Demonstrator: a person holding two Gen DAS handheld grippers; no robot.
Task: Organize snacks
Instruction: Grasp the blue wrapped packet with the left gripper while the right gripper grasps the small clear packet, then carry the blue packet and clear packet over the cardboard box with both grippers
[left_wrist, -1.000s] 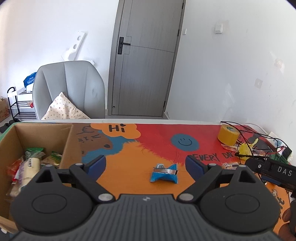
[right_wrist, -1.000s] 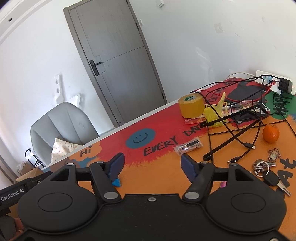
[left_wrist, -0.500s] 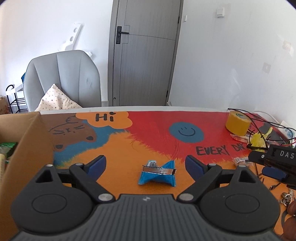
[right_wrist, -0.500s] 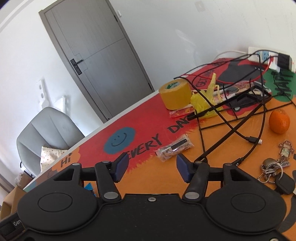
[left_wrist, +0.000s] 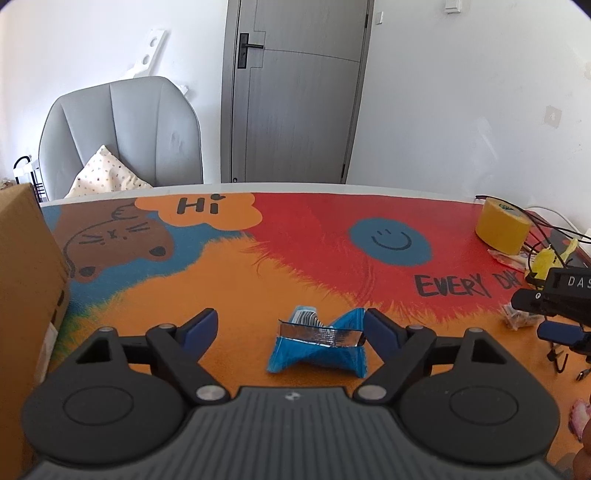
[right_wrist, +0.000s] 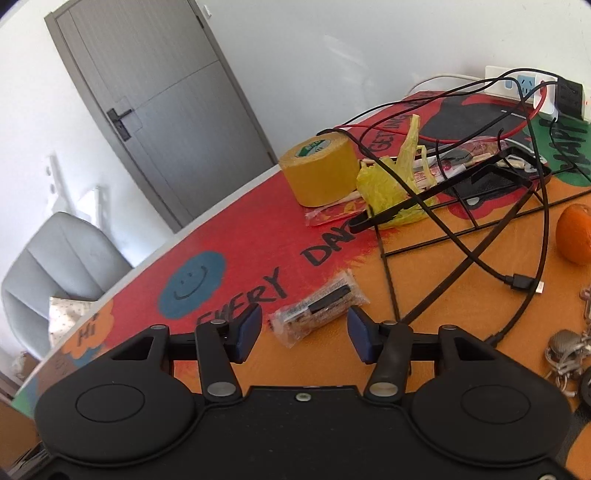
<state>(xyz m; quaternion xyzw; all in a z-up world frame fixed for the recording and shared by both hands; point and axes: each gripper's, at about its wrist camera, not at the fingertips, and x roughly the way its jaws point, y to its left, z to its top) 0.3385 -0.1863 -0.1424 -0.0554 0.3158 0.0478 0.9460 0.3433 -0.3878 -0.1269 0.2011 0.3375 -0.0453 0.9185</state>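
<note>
White-walled room with grey door (left_wrist: 295, 92) and grey padded chair (left_wrist: 122, 133) holding a patterned cushion (left_wrist: 107, 177). Table (left_wrist: 258, 280) covered by a bright printed mat: orange, red and blue fields, cat drawing, "Hi" bubble, blue smiley, lettering "EVERY DAY".

Left gripper (left_wrist: 290, 328): jaws spread wide, nothing held, low over the orange field. Blue snack packet (left_wrist: 317, 349), crumpled, with silver foil strip across its top, lying flat on the mat between the blue fingertips (left_wrist: 201, 326), much nearer the right-hand one; contact with that tip not determinable. Cardboard box (left_wrist: 26, 280) at the left edge, only an outer wall visible, contents hidden.

Right gripper (right_wrist: 304, 332): jaws apart, nothing held, above the mat. Clear-wrapped snack bar (right_wrist: 319, 308), dark print, lying at a slant just ahead of and between the fingertips, apart from both.

Beyond it: yellow tape roll (right_wrist: 319, 171) standing on its flat end; crumpled yellow plastic bag (right_wrist: 391, 184) just beside the roll; red-printed wrapper (right_wrist: 332, 212) lying flat at the foot of the roll. Black cables (right_wrist: 480, 258) looping over the bag and across the mat toward a white power strip (right_wrist: 517, 83) at the wall. Orange fruit (right_wrist: 574, 234) at the right edge. Bunch of keys (right_wrist: 569, 350) at lower right, partly cut off.
</note>
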